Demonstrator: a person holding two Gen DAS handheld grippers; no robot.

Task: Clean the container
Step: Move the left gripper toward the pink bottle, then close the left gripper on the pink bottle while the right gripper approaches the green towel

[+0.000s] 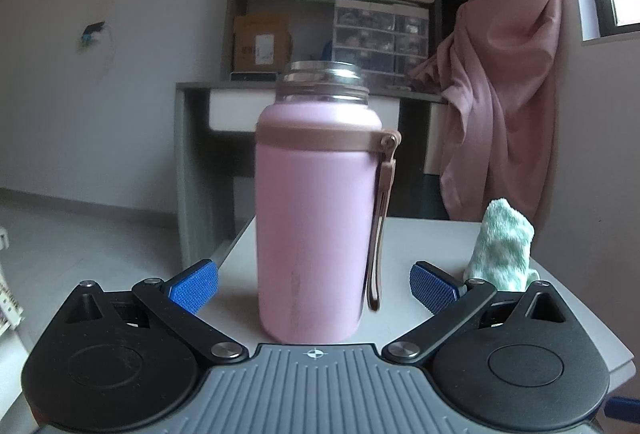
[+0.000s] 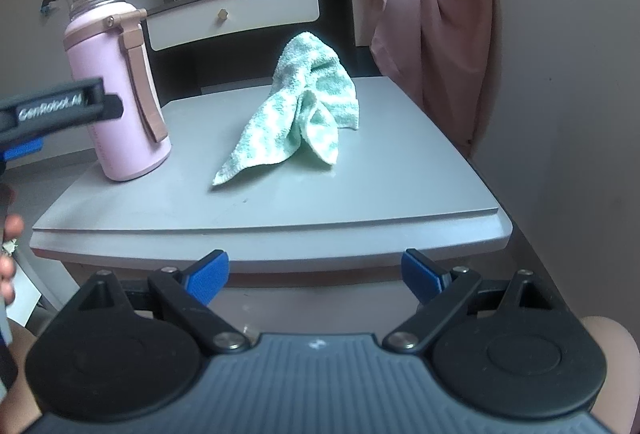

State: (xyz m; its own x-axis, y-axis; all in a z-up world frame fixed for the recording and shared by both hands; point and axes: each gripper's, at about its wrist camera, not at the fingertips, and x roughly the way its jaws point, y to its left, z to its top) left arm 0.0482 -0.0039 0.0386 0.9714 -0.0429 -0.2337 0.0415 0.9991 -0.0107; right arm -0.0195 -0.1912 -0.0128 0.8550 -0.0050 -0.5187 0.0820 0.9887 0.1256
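A pink bottle [image 1: 316, 218] with a bare steel neck, no lid and a brown strap stands upright on the small grey table [image 1: 424, 242]. My left gripper [image 1: 314, 286] is open, its blue pads either side of the bottle's lower body without touching it. In the right wrist view the same bottle [image 2: 120, 90] stands at the table's left, with the left gripper's finger [image 2: 60, 106] in front of it. A crumpled green-and-white cloth [image 2: 304, 106] lies mid-table; it also shows as the cloth [image 1: 504, 246] to the bottle's right. My right gripper [image 2: 316, 278] hangs open before the table's front edge.
Behind the table [image 2: 280, 202] stands a desk with a drawer [image 2: 236, 18], shelves and boxes. A pink curtain [image 2: 432, 14] hangs at the right. A hand [image 2: 10, 258] shows at the left edge and a knee [image 2: 616, 354] at the lower right.
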